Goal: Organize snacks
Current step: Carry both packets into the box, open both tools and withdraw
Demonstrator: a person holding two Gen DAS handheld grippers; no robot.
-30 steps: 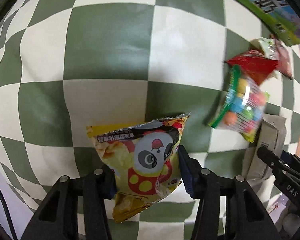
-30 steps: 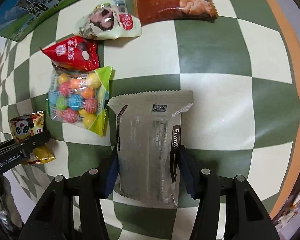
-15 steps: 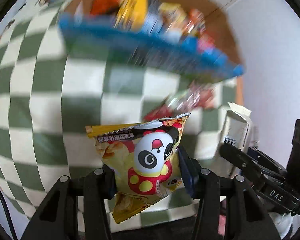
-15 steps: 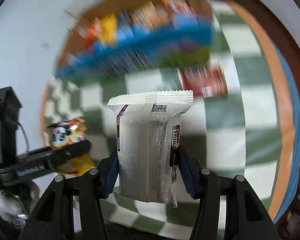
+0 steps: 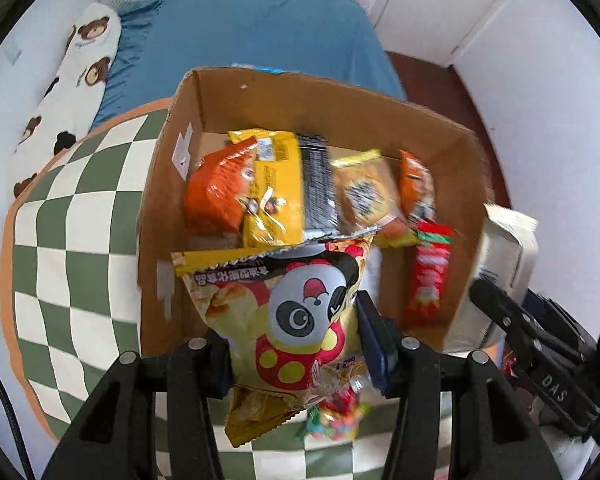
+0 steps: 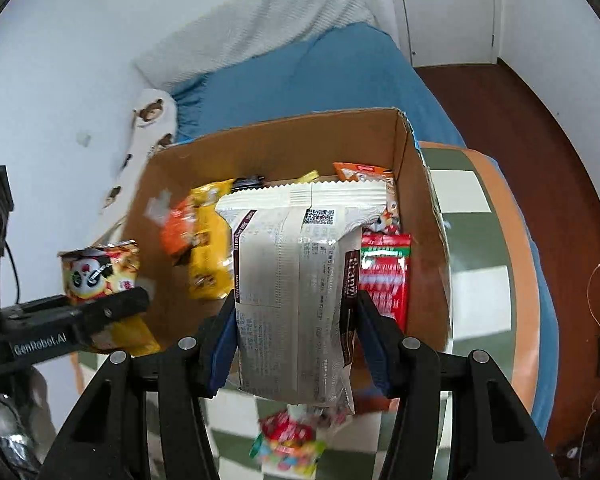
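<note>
- The left hand-held gripper (image 5: 296,340) is closed on a yellow panda snack bag (image 5: 284,312), its pads pinching the bag at mid-height, and it hangs above the near wall of the cardboard box (image 5: 156,208).
- The right hand-held gripper (image 6: 296,340) is likewise clamped on a pale silver-white snack packet (image 6: 292,280), held upright over the box's near right part.
- The box stands on the checkered surface (image 5: 60,240) and is already well filled: an orange bag (image 5: 216,192), a yellow bag (image 5: 272,188), a dark striped pack (image 5: 318,184) and a red packet (image 5: 428,276) lie inside, the red one against the box's right wall.
- A bag of coloured candy balls (image 6: 288,444) lies on the surface on the near side of the box, not yet packed.
- Risk, as I judge it: both hand-held grippers head for the same box together, close beside each other, so they could knock one another or catch the box's near wall and shove it along the cloth.
- The panda bag is puffy and gripped only across its middle; a squeeze too hard could crush the crisps, too slack and it could slide out short of the box.
- The free room is toward the box's near right corner; dropping on the heap could leave packets teetering over the rim.
</note>
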